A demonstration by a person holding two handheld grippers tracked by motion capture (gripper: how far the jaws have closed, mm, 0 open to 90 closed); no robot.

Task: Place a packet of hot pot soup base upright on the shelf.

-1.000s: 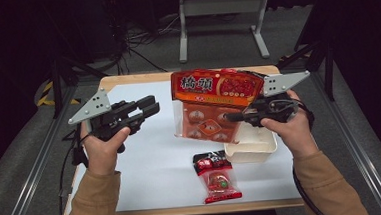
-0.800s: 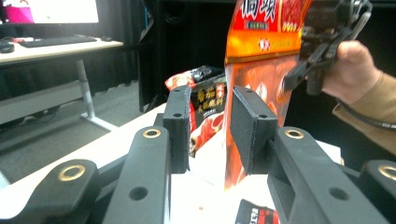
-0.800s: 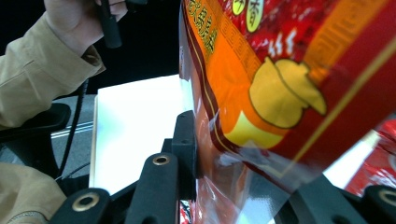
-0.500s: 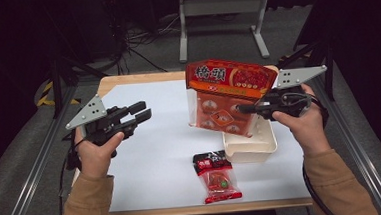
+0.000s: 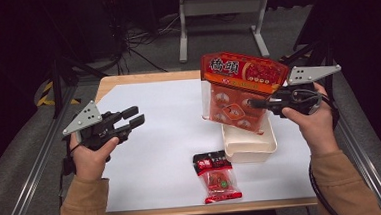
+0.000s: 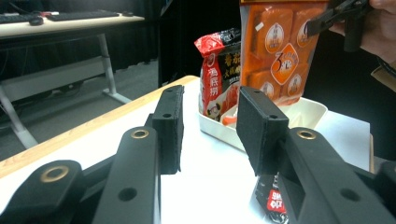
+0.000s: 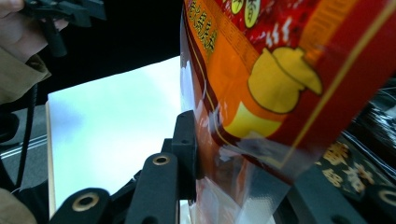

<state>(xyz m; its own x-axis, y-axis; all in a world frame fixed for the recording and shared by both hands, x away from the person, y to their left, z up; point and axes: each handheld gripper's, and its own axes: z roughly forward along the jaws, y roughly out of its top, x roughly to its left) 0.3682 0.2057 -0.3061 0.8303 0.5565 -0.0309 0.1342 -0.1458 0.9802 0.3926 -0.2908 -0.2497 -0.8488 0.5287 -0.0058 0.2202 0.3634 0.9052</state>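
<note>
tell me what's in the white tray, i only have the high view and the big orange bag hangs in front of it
observer: a red pouch stands upright in the white tray, seen in the left gripper view.
operator: where on the orange bag does the right gripper bite
observer: the right gripper view shows its jaws shut on the clear film just below the printed red header.
operator: is the bag's bottom in the tray
observer: in the left gripper view its lower edge hangs near the tray's rim; I cannot tell if they touch.
</note>
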